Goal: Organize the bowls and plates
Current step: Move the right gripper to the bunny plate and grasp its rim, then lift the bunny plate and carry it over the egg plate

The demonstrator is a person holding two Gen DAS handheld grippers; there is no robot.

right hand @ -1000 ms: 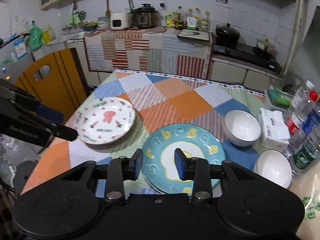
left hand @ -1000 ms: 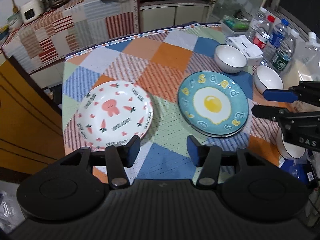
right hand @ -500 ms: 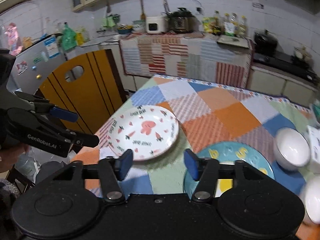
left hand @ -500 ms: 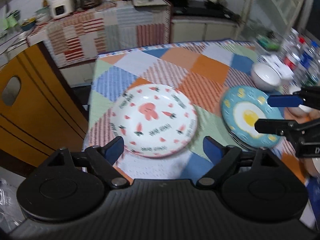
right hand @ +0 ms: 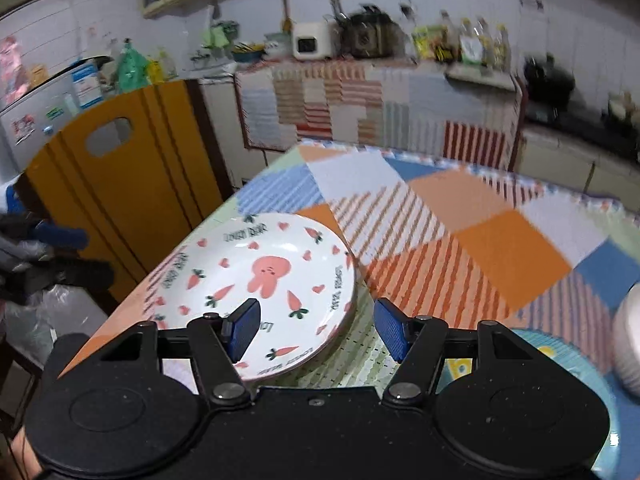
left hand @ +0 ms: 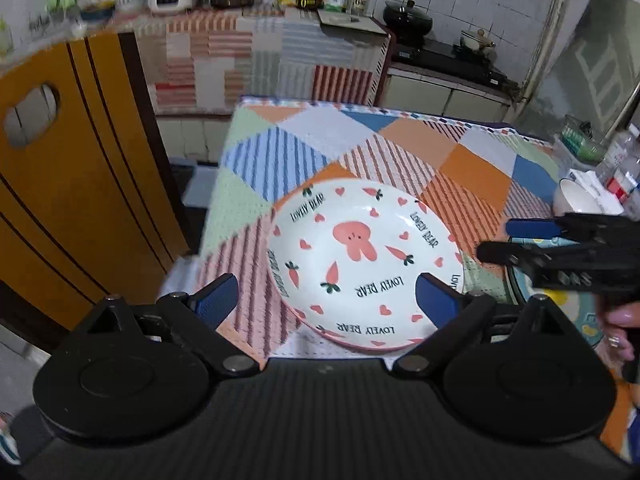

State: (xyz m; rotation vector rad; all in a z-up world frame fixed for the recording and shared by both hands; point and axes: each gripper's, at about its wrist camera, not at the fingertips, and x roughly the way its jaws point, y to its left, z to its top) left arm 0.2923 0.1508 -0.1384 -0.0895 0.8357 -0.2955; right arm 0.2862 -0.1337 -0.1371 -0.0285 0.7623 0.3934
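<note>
A white plate with a pink rabbit and carrots (left hand: 360, 256) lies on the patchwork tablecloth (left hand: 404, 148) near the table's left edge. My left gripper (left hand: 326, 300) is wide open above the plate's near rim, with its fingers spread to either side. My right gripper (right hand: 318, 328) is open over the plate's right rim (right hand: 344, 280); it shows in the left wrist view (left hand: 496, 240) just right of the plate. A blue egg plate (right hand: 560, 364) lies to the right, mostly hidden. A white bowl (left hand: 572, 200) stands further right.
A yellow wooden chair back (left hand: 60, 184) stands close to the table's left edge. Water bottles and a tissue pack (left hand: 604, 184) crowd the right edge. A cloth-covered counter (left hand: 272, 52) with appliances lies beyond the table.
Both grippers have swung left from the blue egg plate to the rabbit plate and have opened wider. The plates have not moved.
</note>
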